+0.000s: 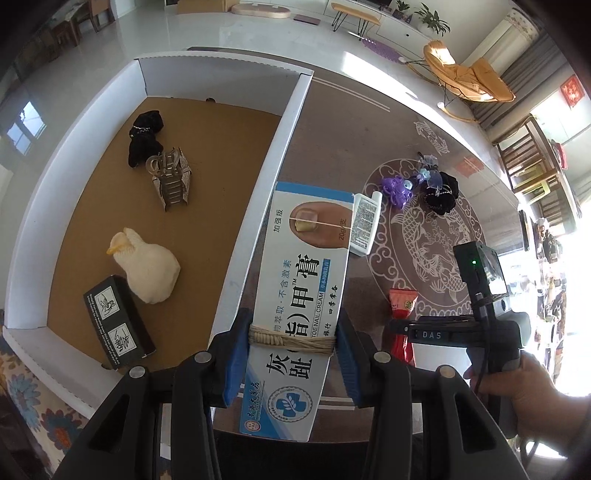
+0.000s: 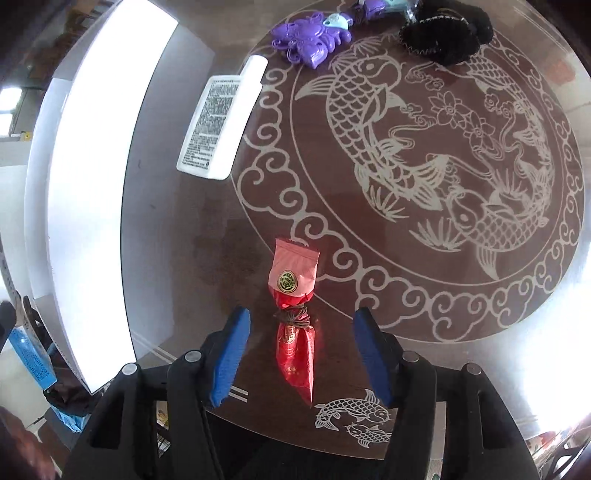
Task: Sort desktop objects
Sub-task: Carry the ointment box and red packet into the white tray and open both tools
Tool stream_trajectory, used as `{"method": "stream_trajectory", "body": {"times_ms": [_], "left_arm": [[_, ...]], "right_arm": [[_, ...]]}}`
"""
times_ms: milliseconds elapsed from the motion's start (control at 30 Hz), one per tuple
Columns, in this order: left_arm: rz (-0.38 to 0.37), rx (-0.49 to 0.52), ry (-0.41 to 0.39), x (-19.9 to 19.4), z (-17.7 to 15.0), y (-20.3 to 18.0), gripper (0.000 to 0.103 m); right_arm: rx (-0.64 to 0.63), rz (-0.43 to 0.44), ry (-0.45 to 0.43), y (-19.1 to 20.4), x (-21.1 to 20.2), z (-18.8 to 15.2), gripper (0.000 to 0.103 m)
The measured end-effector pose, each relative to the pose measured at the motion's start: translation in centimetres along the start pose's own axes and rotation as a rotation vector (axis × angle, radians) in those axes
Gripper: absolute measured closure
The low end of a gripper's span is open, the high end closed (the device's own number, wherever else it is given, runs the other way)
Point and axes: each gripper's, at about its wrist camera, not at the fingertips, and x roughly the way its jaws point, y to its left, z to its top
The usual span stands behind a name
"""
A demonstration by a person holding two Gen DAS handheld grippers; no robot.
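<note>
The left gripper (image 1: 291, 354), black with blue finger pads, is clenched on a long white and blue cardboard box of toe nail cream (image 1: 295, 295), which has a band of tan string wound around it right where the pads press its sides. The box is held over the right-hand wall of a large white cardboard tray with a brown floor (image 1: 299, 122), its far end pointing away across the brown table with a pale fish pattern under glass (image 2: 424, 155). Inside the tray lie a black fuzzy hair scrunchie (image 1: 146, 138), a translucent hair claw clip resting on a silver patterned packet (image 1: 171, 177), a cream knitted pouch (image 1: 147, 271) and a small black box with white symbols (image 1: 118, 328). The right gripper (image 2: 301, 354) hovers with its jaws spread wide on either side of a red and pink foil sachet tied at its middle with brown string (image 2: 293, 314), which lies flat on the table between the pads without touching them. Farther off on the table are a flat white bottle with fine printed text (image 2: 221, 122), a purple plastic toy (image 2: 310, 40) and a second black scrunchie (image 2: 447, 33), the last two close together.
</note>
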Motion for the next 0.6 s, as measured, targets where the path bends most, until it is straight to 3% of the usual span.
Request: {"method": "stream_trajectory", "body": {"times_ms": [67,133,167,200,400,600], "left_arm": [[-0.003,0.008,0.004,0.0,-0.3,0.0,0.059],[-0.007,0.015,0.004,-0.1,-0.4,0.3,0.059],[-0.008,0.017,0.004,-0.2,-0.5,0.4,0.059],[-0.008,0.018,0.004,-0.3,-0.5,0.7,0.059],[-0.003,-0.002,-0.022,-1.5,-0.1,2.7,0.059],[0.022,-0.035,-0.048,-2.7,0.7,4.7,0.059]], "right_arm": [[-0.015,-0.052,0.032,0.7,2.0,0.0,0.044],[-0.062,-0.119,-0.011,1.8,1.9,-0.2,0.05],[-0.085,-0.149,-0.01,2.2,1.8,-0.2,0.068],[-0.088,-0.123,-0.005,2.3,1.7,-0.3,0.083],[-0.086,-0.045,-0.07,3.0,-2.5,-1.1,0.083],[-0.131,0.036,-0.147,6.2,-8.1,-1.6,0.083]]}}
